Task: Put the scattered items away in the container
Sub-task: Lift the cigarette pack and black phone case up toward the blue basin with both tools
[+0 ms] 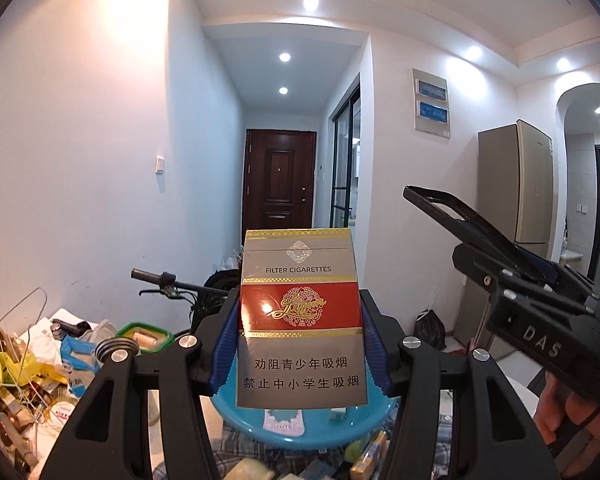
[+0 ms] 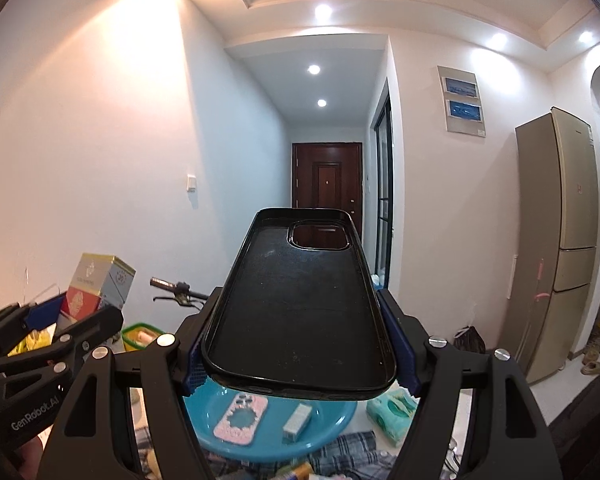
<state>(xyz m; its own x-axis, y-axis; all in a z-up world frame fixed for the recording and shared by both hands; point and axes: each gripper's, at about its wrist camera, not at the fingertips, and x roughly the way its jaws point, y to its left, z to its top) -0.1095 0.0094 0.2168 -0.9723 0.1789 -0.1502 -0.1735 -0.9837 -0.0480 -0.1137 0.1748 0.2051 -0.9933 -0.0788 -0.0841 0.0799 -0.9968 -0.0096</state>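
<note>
My left gripper [image 1: 300, 344] is shut on a cigarette pack [image 1: 300, 316], silver and red, held upright above the blue basin [image 1: 240, 412]. My right gripper [image 2: 298, 344] is shut on a black phone case [image 2: 300, 300], lying flat with its camera cut-out at the far end, also above the blue basin [image 2: 332, 420]. A pink phone case [image 2: 241, 418] and a small white box [image 2: 298, 420] lie in the basin. In the left wrist view the right gripper [image 1: 512, 264] with the black case [image 1: 456, 216] shows at the right; in the right wrist view the pack [image 2: 100, 284] shows at the left.
A heap of wrappers, a wire hanger and bags [image 1: 28, 364] lies at the left, beside a green-rimmed box [image 1: 144, 336]. A tissue packet [image 2: 392, 404] and checked cloth [image 2: 340, 452] lie by the basin. A bicycle handlebar [image 1: 160, 280], a fridge [image 2: 560, 248] and a hallway door stand beyond.
</note>
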